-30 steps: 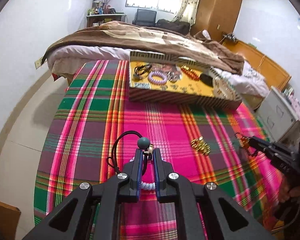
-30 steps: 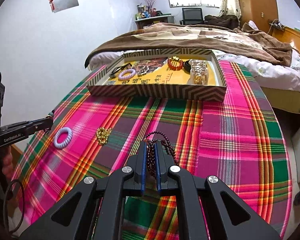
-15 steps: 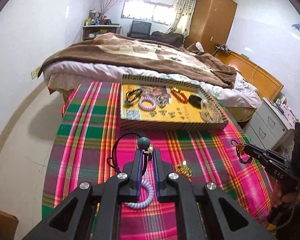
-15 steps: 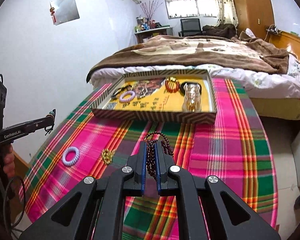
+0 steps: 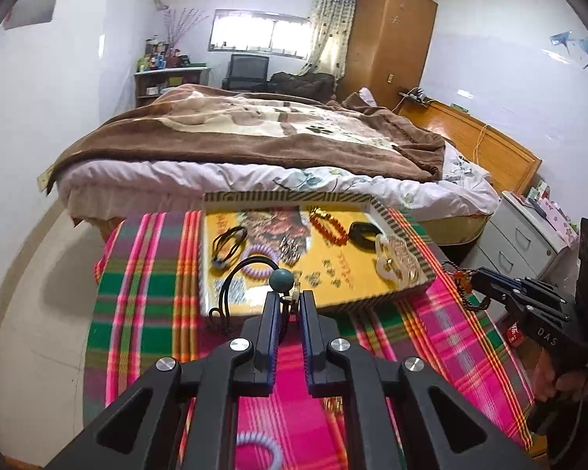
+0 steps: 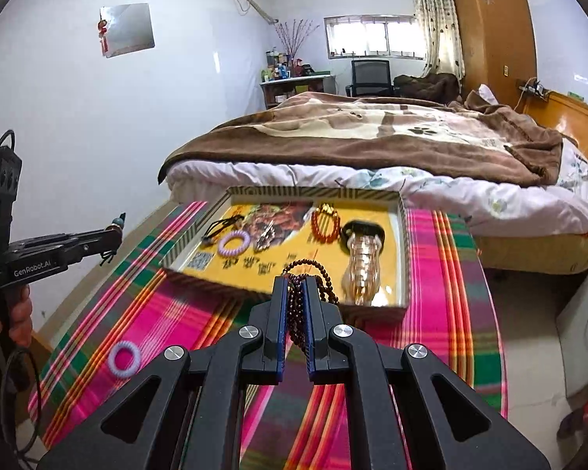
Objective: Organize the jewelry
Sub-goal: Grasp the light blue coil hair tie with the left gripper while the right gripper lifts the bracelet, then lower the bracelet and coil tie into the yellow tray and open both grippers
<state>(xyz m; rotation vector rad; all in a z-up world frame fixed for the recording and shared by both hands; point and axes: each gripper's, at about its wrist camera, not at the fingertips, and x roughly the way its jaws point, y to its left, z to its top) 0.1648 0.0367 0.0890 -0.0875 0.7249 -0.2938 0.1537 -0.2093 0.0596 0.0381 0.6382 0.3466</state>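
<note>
Now, at nine o'clock in the right wrist view, the left gripper (image 6: 115, 231) pinches a black cord necklace with a teal bead (image 5: 281, 280). A lilac spiral hair tie (image 6: 124, 359) lies on the plaid tablecloth (image 6: 443, 274) at seven o'clock. Toward twelve sits the striped tray (image 6: 403, 231), holding another lilac spiral tie (image 6: 234, 243), an orange bead bracelet (image 6: 325, 224) and a clear ribbed piece (image 6: 362, 270). Centrally, the right gripper (image 6: 296, 286) is clamped on a dark red bead string (image 6: 294, 313), above the cloth at the tray's near edge.
</note>
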